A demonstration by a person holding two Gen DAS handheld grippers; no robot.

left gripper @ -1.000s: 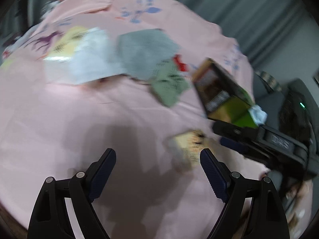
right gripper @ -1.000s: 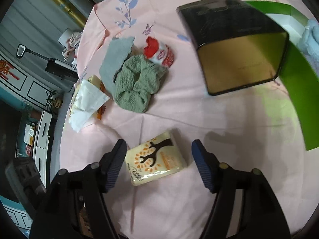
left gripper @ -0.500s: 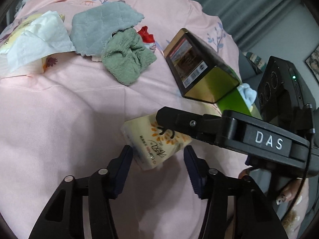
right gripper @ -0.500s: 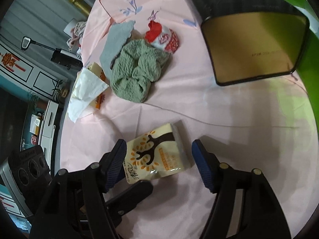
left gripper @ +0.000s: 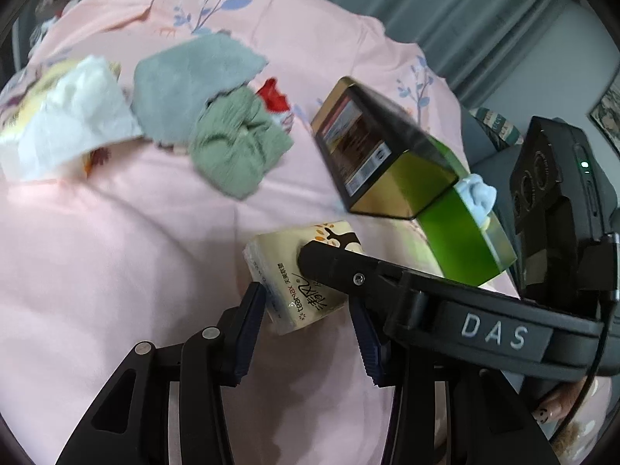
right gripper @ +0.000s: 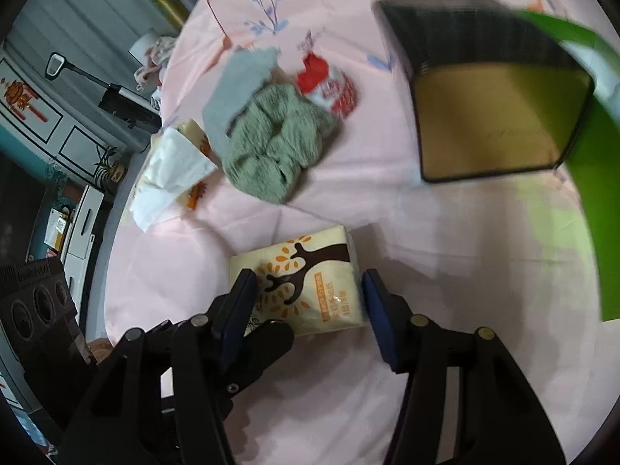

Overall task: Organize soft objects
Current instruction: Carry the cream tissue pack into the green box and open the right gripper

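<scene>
Left wrist: left gripper (left gripper: pixel 310 323) closing around tissue pack (left gripper: pixel 300 290) on pink cloth (left gripper: pixel 116 252); pad contact unclear, pack's far end hidden under right gripper's finger. Right wrist: right gripper (right gripper: pixel 308 302) closing astride same pack (right gripper: pixel 306 283), gaps both sides, nothing grasped; pack's near-left corner covered by left finger; dark box (right gripper: pixel 488 89) beyond pack blurred.

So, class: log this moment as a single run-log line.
left tongs: closing around tissue pack | right tongs: closing, straddling same pack | pack: on pink sheet
</scene>
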